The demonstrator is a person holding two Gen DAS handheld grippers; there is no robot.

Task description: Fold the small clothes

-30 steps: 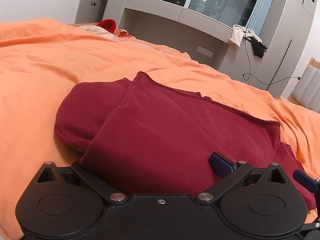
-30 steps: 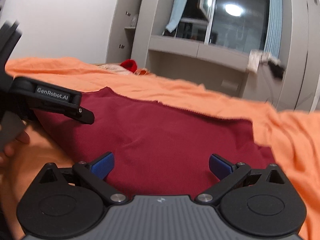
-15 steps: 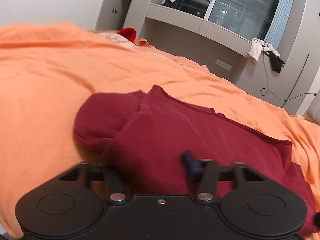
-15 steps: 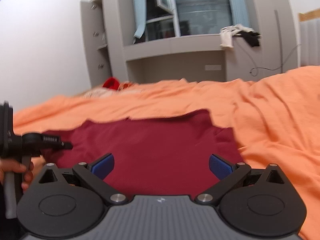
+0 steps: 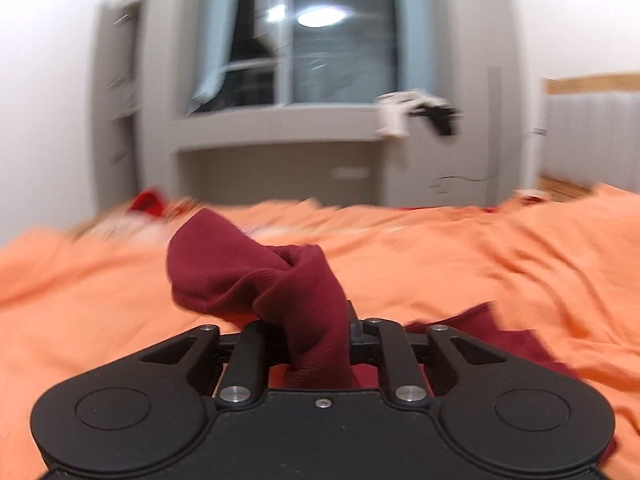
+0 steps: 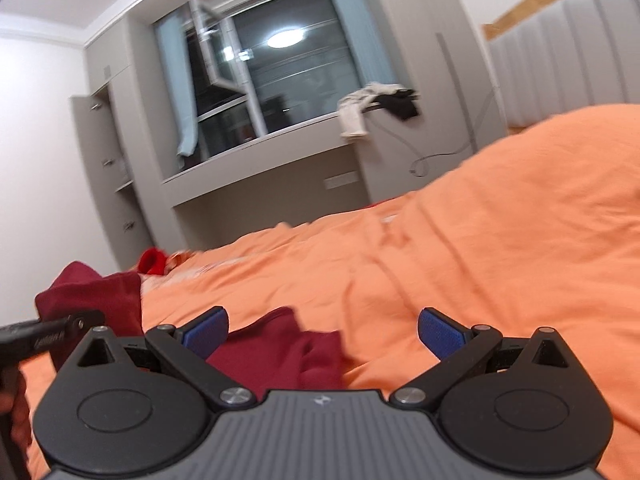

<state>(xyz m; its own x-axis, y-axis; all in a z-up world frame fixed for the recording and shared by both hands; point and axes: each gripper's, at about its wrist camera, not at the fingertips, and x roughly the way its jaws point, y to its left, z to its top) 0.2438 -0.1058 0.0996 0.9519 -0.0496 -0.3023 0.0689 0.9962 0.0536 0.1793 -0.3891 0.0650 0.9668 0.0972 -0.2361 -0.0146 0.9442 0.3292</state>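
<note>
Pinching a bunched dark-red knit garment (image 5: 280, 280), the left gripper (image 5: 312, 332) lifts it over the orange bedspread (image 5: 480, 264); the right gripper (image 6: 322, 332) gapes empty.

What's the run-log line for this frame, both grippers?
left gripper: shut on maroon garment, bunched and lifted | right gripper: open, holds nothing, above garment edge | surface: orange bedspread

- My left tongs' (image 5: 310, 330) fingertips are buried under the bunched dark red garment (image 5: 280, 288).
- The window wall (image 5: 304, 60) in my left view is smeared by motion blur.
- The clothes on the ledge (image 5: 416, 114) are too blurred to identify, perhaps socks.
- My right view's left edge cuts off the other tongs.
</note>
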